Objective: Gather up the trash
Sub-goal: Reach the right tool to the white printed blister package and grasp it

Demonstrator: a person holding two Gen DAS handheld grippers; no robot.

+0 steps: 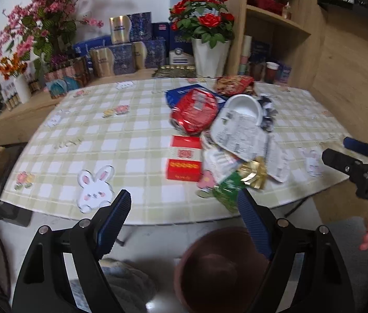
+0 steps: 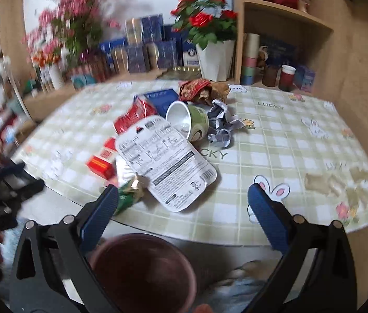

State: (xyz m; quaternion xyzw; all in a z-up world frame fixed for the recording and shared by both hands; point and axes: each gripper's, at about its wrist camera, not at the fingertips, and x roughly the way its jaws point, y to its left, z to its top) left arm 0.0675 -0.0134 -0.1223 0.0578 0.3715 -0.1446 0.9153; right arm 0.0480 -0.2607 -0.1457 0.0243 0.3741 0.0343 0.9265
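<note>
Reaching with both jaws empty and wide, you risk nudging the green wrapper [image 1: 227, 191] off the tabletop [image 1: 85, 135], missing the bin [image 1: 220, 268] below.

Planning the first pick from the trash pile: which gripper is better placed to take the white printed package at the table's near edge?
Probably right. The white printed package lies just ahead of the open right gripper, almost between its fingers. The open left gripper faces bare tablecloth, nearer the red box.
</note>
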